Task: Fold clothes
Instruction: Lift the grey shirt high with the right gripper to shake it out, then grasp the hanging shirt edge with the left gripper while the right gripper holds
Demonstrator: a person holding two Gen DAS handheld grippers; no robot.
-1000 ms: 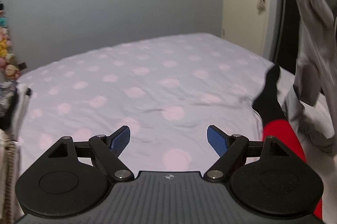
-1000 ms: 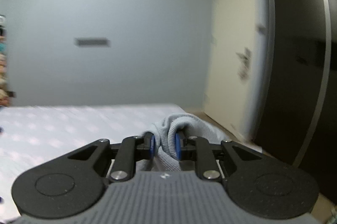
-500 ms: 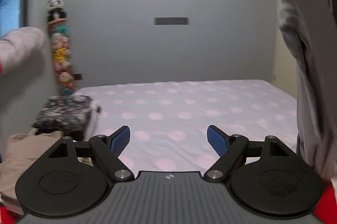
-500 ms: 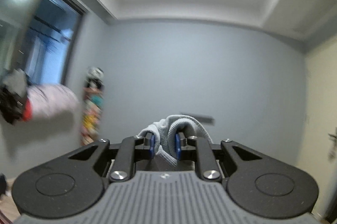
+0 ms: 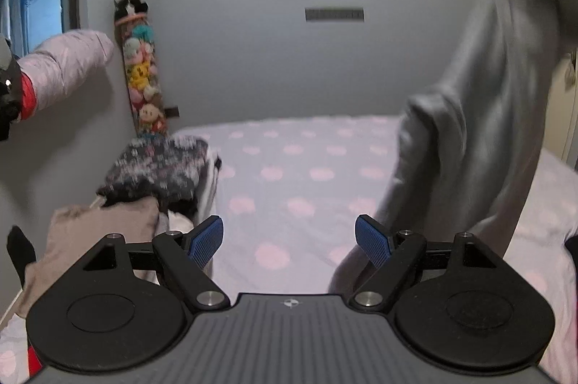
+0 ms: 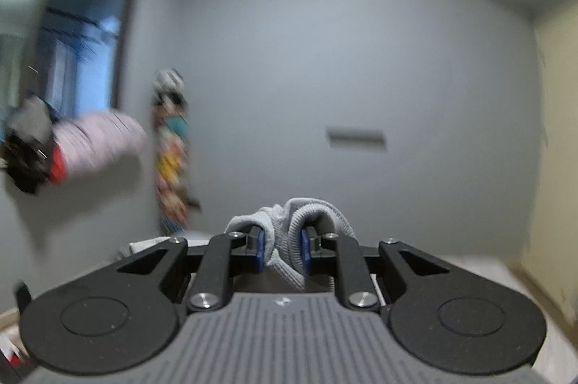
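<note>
Raised right hand-held gripper (image 6: 281, 248) still pinches grey garment (image 6: 289, 232).

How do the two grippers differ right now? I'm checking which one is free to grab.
The left gripper is open, its blue fingers spread wide with nothing between them; the right gripper is shut on a bunched edge of the grey garment. The left one points over the bed, the right one at the wall. Both share the same black build.
</note>
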